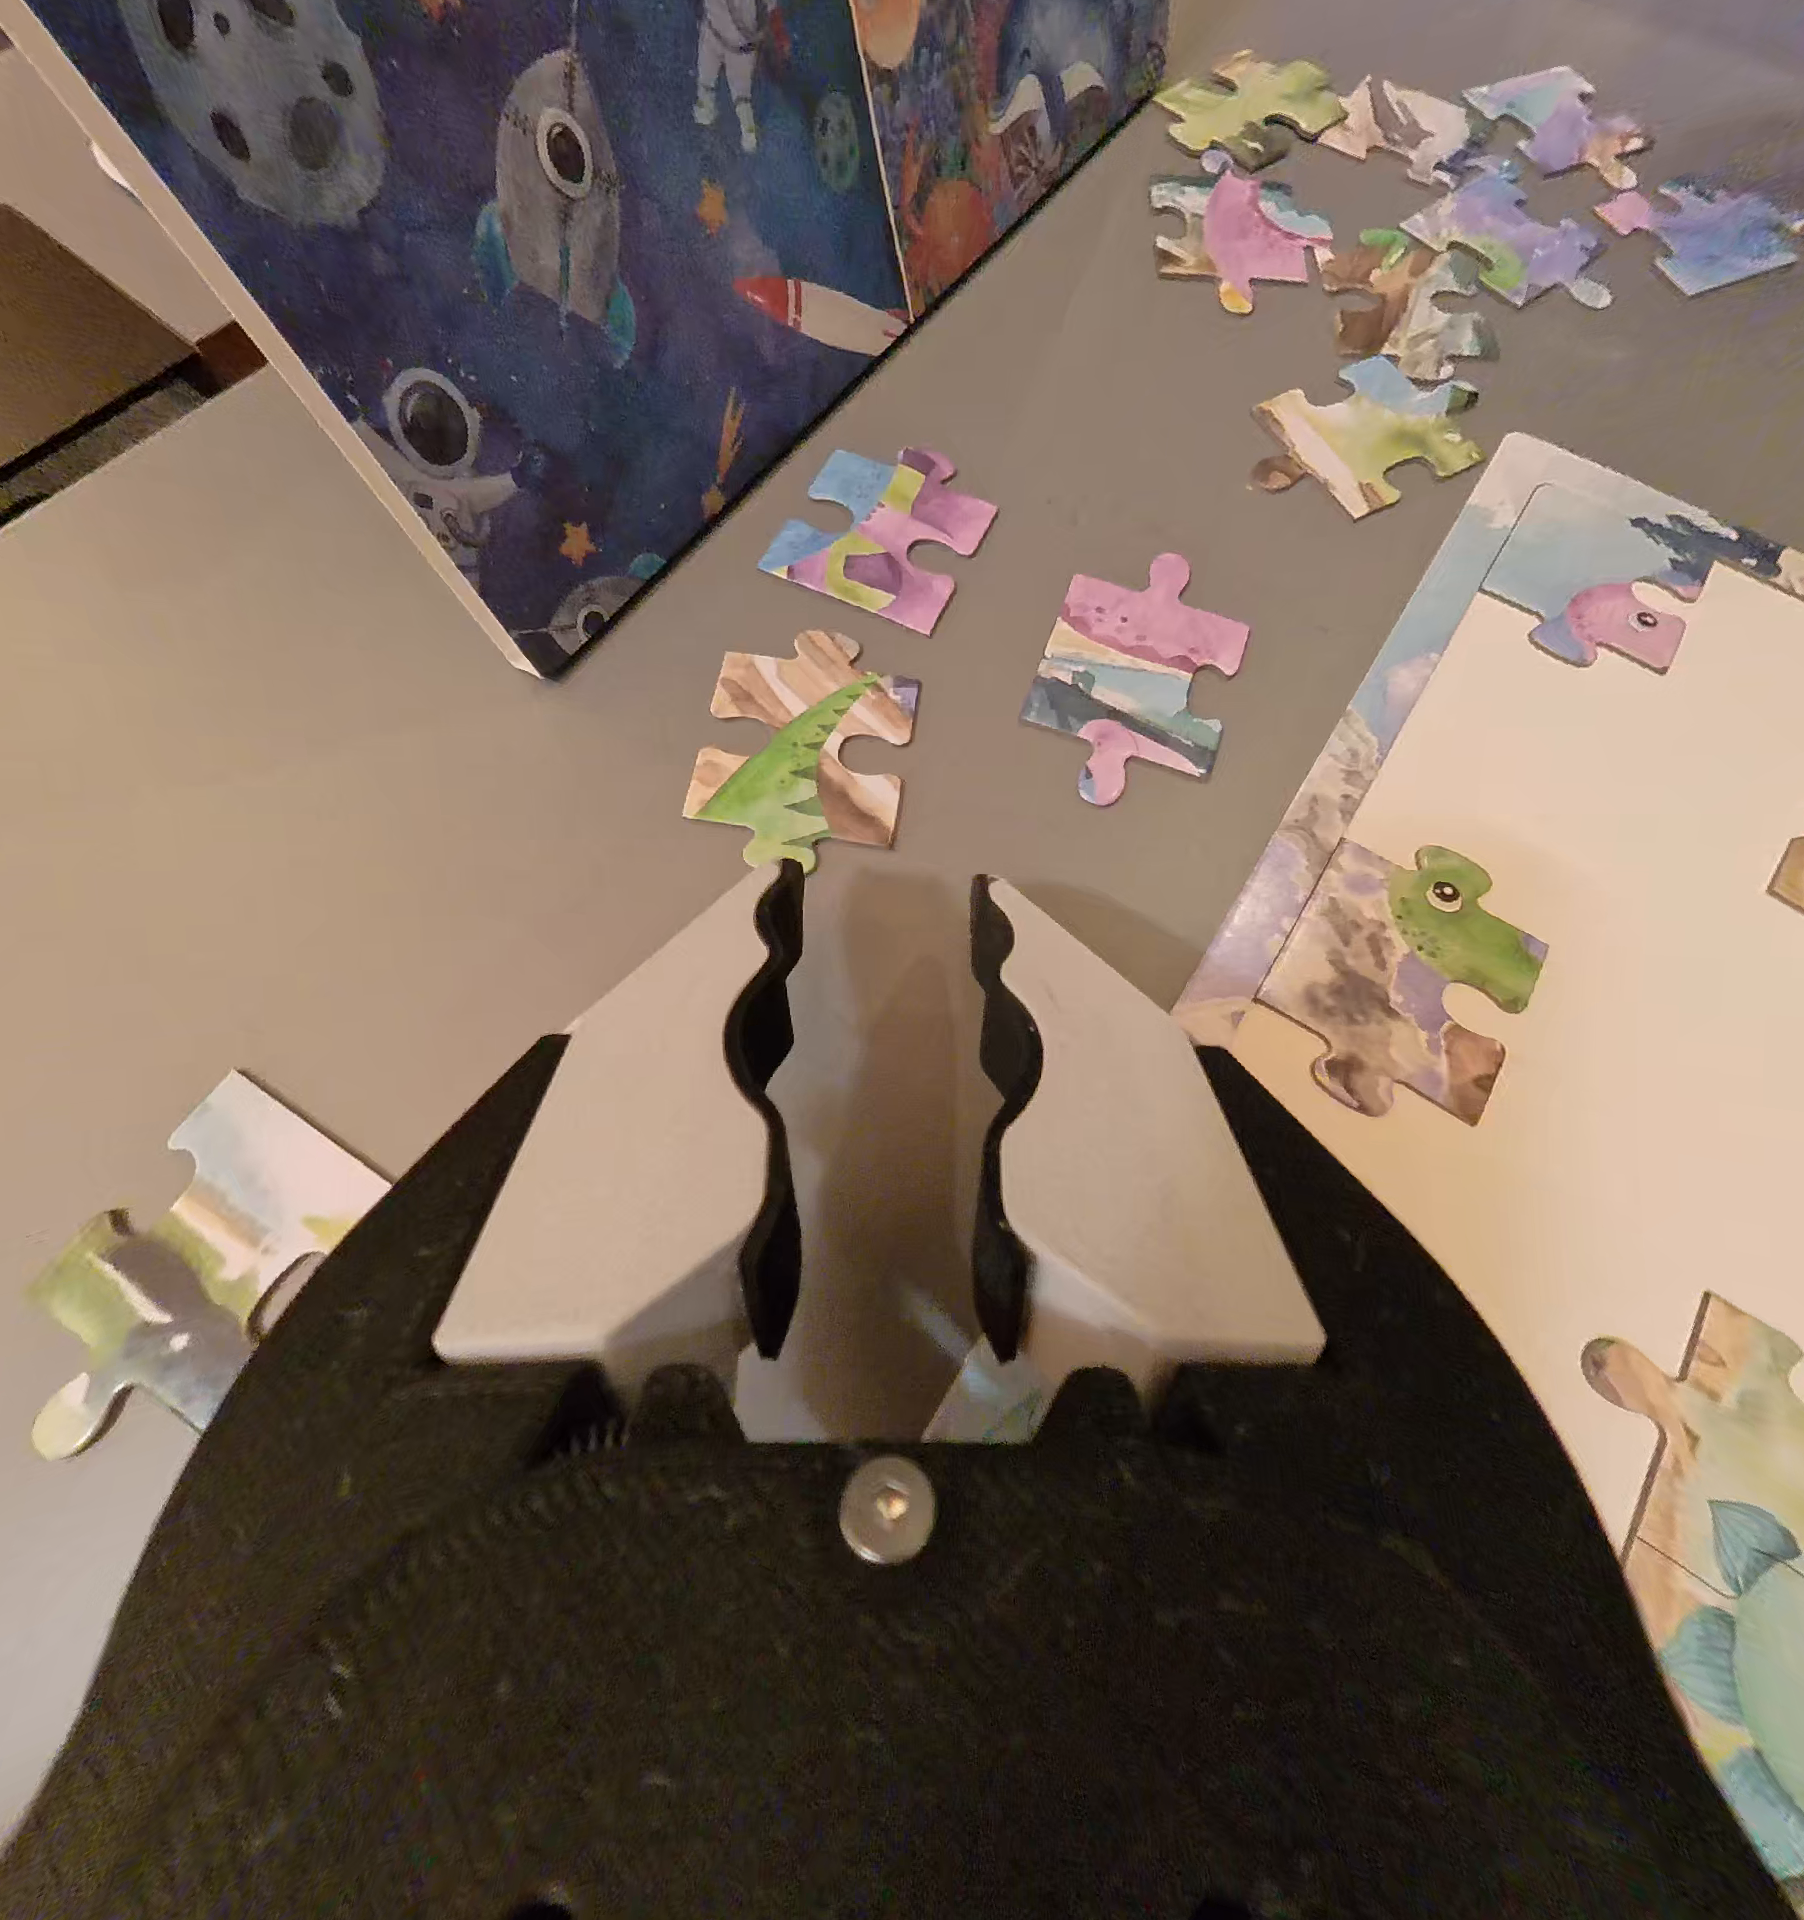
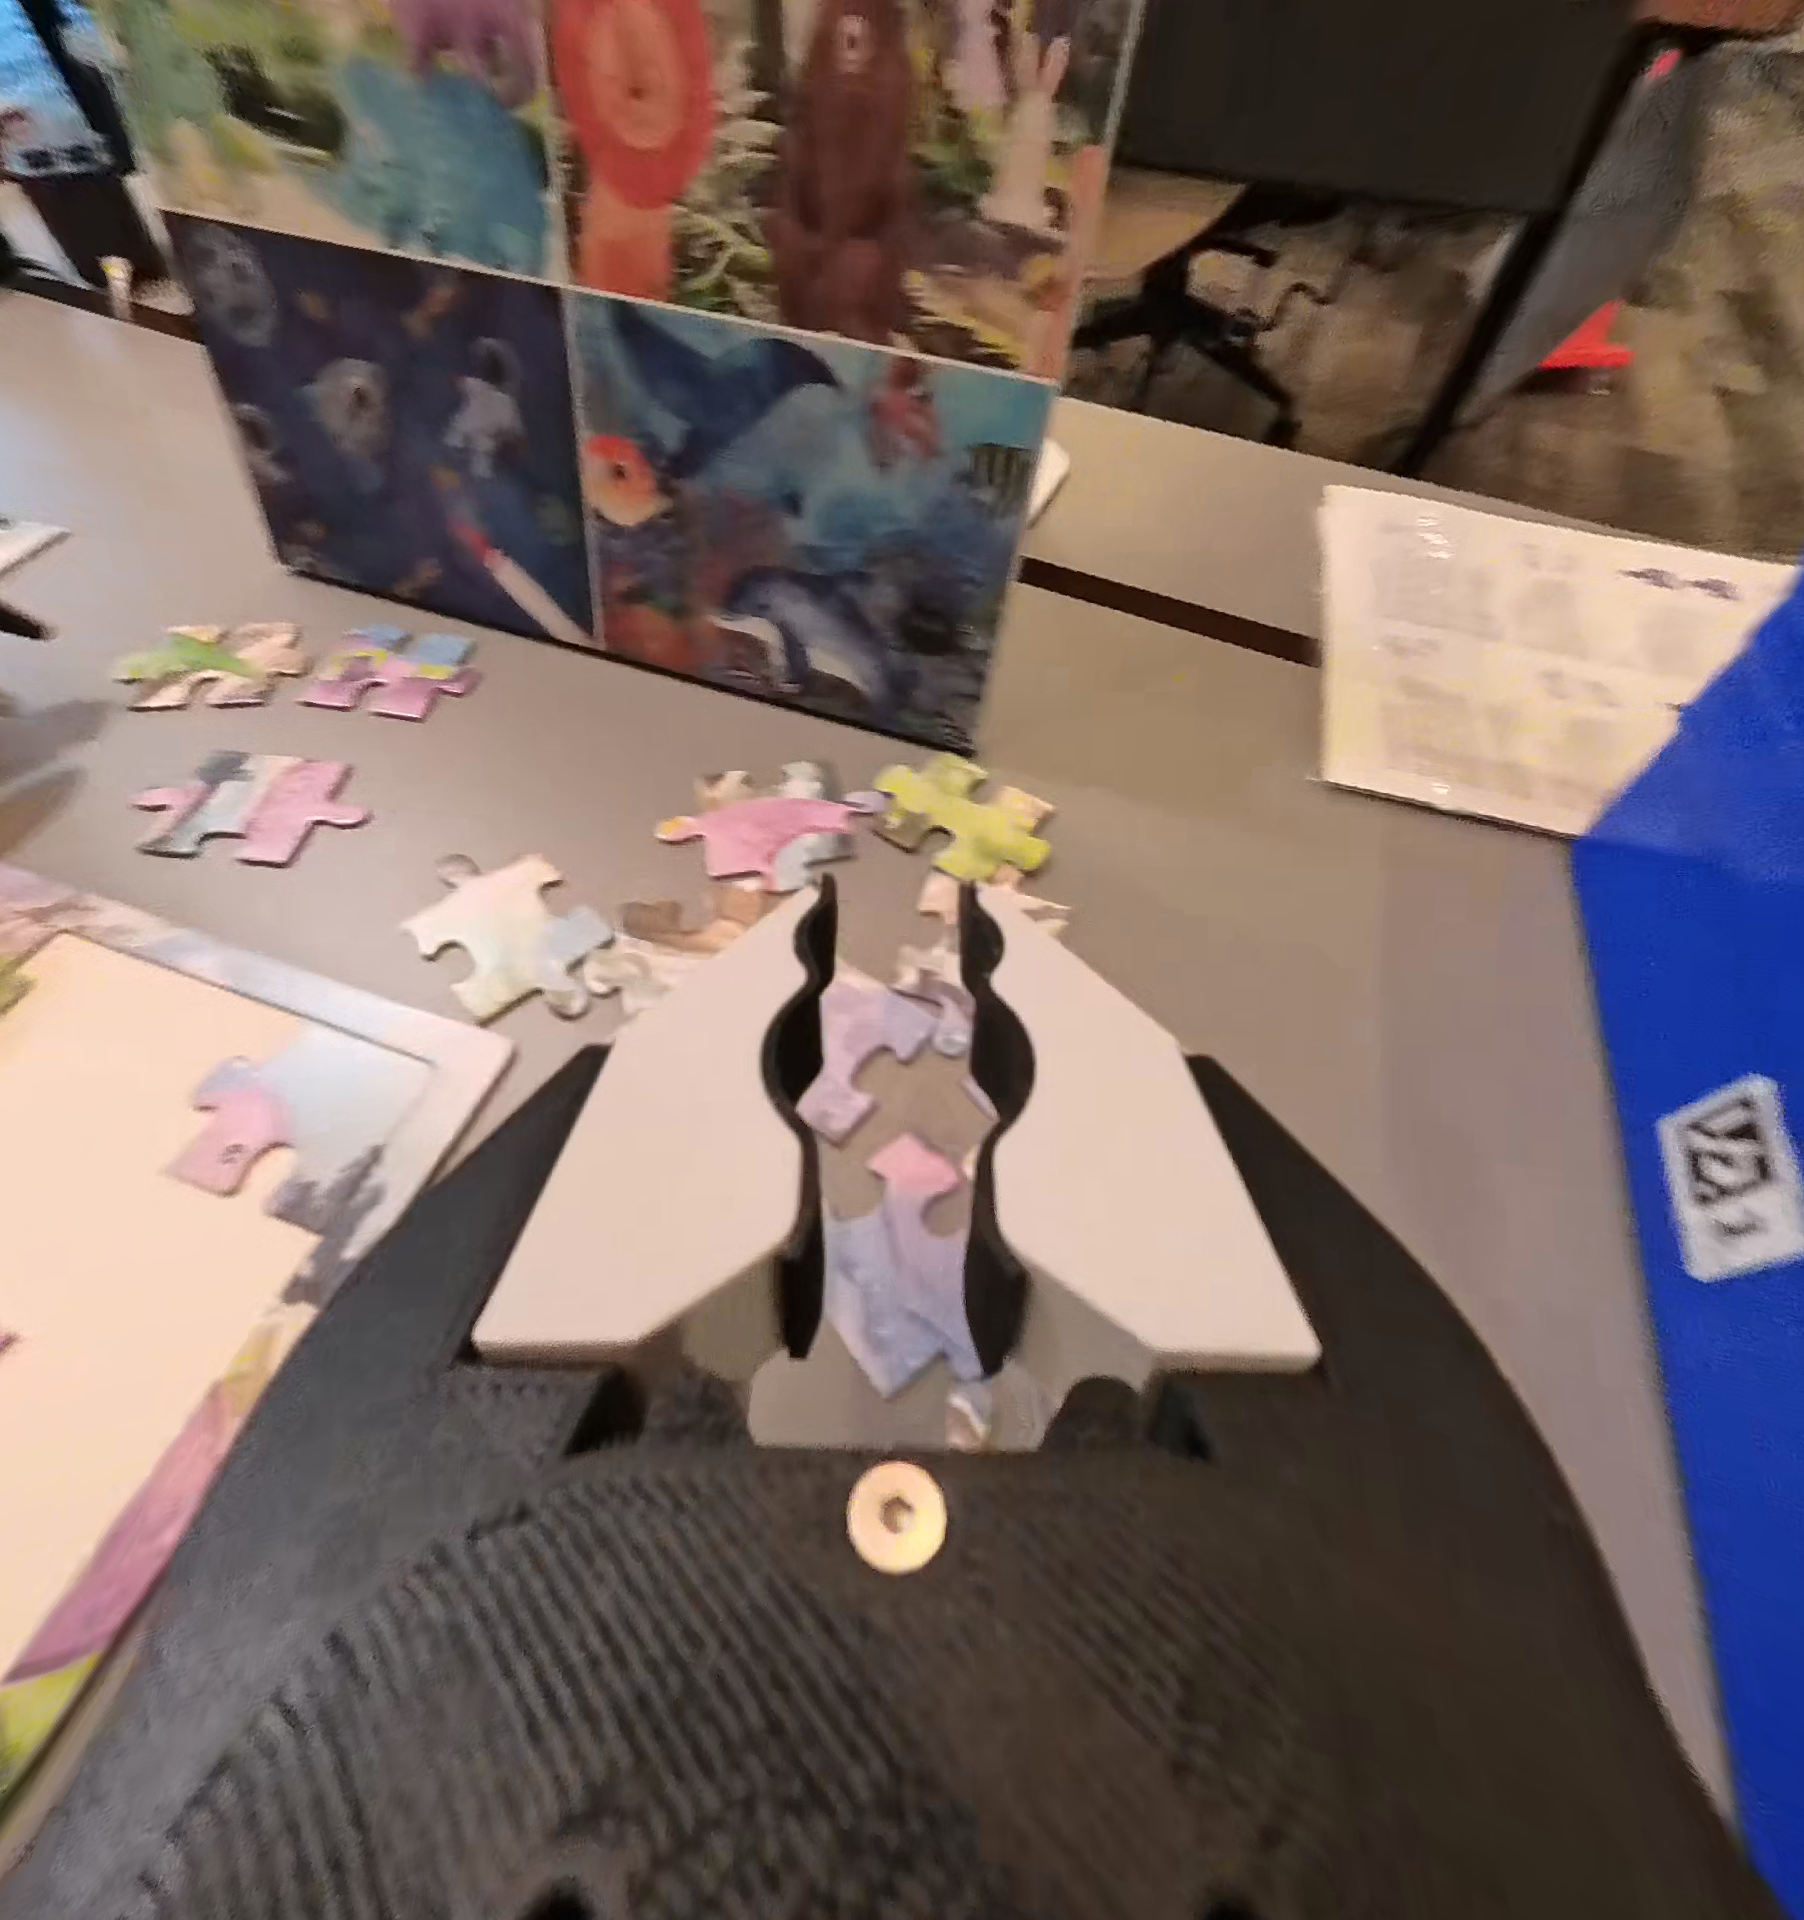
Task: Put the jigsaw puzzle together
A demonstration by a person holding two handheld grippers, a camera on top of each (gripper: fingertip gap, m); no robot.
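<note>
The puzzle tray [image 1: 1625, 1091] lies at the right with a few pieces set in it, among them a green dinosaur-head piece [image 1: 1397, 966] and a pink-head piece [image 1: 1604, 613]. My left gripper [image 1: 882, 881] is open and empty, its tips just short of a loose piece with a green tail [image 1: 804, 758]. A pink and blue piece [image 1: 1137, 675] and a purple and yellow piece [image 1: 877, 535] lie beyond. My right gripper [image 2: 898, 891] is open above the loose pile; a purple piece [image 2: 867, 1049] and a blue-purple piece [image 2: 898, 1278] show on the table between its fingers. The tray [image 2: 441, 1029] is to its left.
A puzzle box [image 1: 513, 260] with space and sea pictures stands at the back; it also shows in the right wrist view [image 2: 617, 520]. A pile of loose pieces [image 1: 1449, 208] lies far right. One piece [image 1: 181, 1268] lies near left. A blue bag [image 2: 1729, 1143] and a printed sheet [image 2: 1500, 644] are at the right. Left tips to right tips: about 30 cm.
</note>
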